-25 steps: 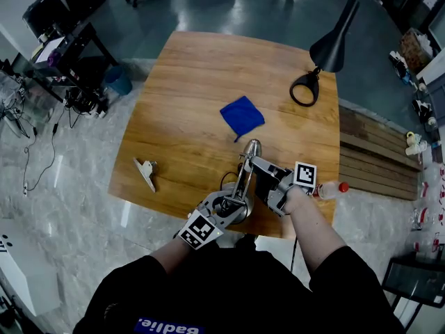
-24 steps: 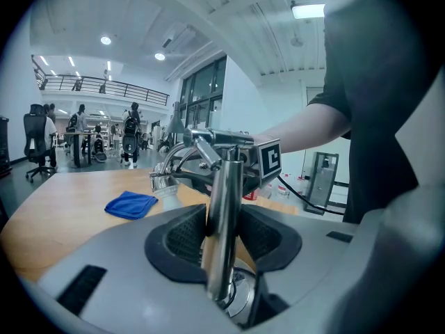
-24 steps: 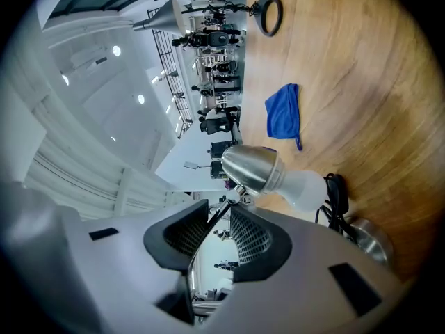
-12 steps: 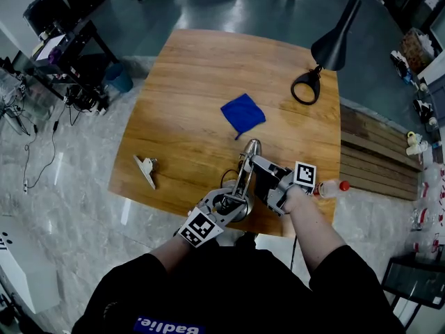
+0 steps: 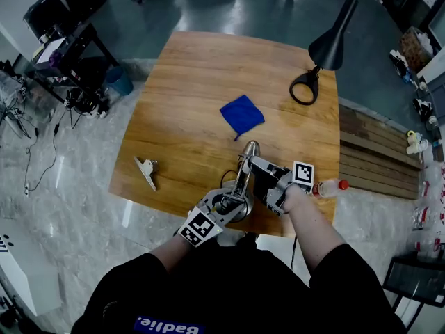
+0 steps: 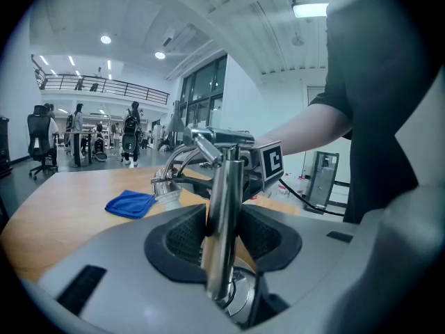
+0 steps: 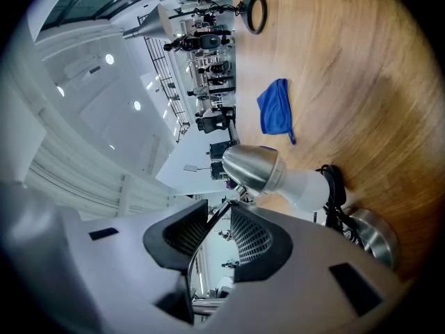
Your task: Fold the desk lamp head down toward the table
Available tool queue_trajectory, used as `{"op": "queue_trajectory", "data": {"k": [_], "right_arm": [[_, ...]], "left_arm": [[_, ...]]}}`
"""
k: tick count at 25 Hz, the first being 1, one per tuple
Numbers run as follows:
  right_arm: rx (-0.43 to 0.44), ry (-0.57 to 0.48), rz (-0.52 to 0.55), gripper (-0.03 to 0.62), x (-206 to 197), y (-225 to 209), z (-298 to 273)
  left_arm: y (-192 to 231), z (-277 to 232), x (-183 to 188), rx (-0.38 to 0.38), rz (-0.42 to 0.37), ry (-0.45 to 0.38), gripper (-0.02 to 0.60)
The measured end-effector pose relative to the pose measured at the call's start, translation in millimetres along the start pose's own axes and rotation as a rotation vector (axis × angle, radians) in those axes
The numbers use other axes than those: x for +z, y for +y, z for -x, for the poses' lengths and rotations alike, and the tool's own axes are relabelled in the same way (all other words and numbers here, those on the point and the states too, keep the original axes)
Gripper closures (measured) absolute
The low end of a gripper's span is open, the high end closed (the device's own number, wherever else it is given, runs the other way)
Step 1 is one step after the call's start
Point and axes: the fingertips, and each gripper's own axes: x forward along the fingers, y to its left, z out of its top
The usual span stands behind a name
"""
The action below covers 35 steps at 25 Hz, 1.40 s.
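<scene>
Fold just starting: my left fingers (image 6: pixel 182 236) pinch the lamp post (image 6: pixel 224 207), my right fingers (image 7: pixel 250 239) stand spread around its thin arm (image 7: pixel 208 241); next I'd close them and press the lamp head (image 7: pixel 250 167), just beyond, down.

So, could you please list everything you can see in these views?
table: one, brown wood, centre of the head view.
silver desk lamp: one, silver, near edge by the person.
black desk lamp: one, black, far right corner.
cloth: one, blue, mid-table.
clip: one, silver, left side of the table.
bottle: one, clear with a red cap, at the near right edge.
left hand-held gripper: one, grey, shut on the silver desk lamp's post.
right hand-held gripper: one, grey, jaws apart around the lamp's thin upper arm.
arms: two, dark sleeves, bottom of the head view.
</scene>
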Motion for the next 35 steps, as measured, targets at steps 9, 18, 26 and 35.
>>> {"op": "queue_trajectory", "data": {"k": [9, 18, 26, 35], "right_arm": [[0.000, 0.032, 0.016, 0.490, 0, 6, -2], [0.015, 0.054, 0.011, 0.421, -4, 14, 12], [0.009, 0.065, 0.044, 0.421, -2, 21, 38], [0.051, 0.038, 0.244, 0.421, -65, 69, 55]], "left_arm": [[2, 0, 2, 0.020, -0.019, 0.026, 0.445], [-4, 2, -4, 0.069, -0.024, 0.070, 0.443], [0, 15, 0, 0.204, 0.031, 0.039, 0.443], [-25, 55, 5, 0.155, 0.059, -0.036, 0.443]]}}
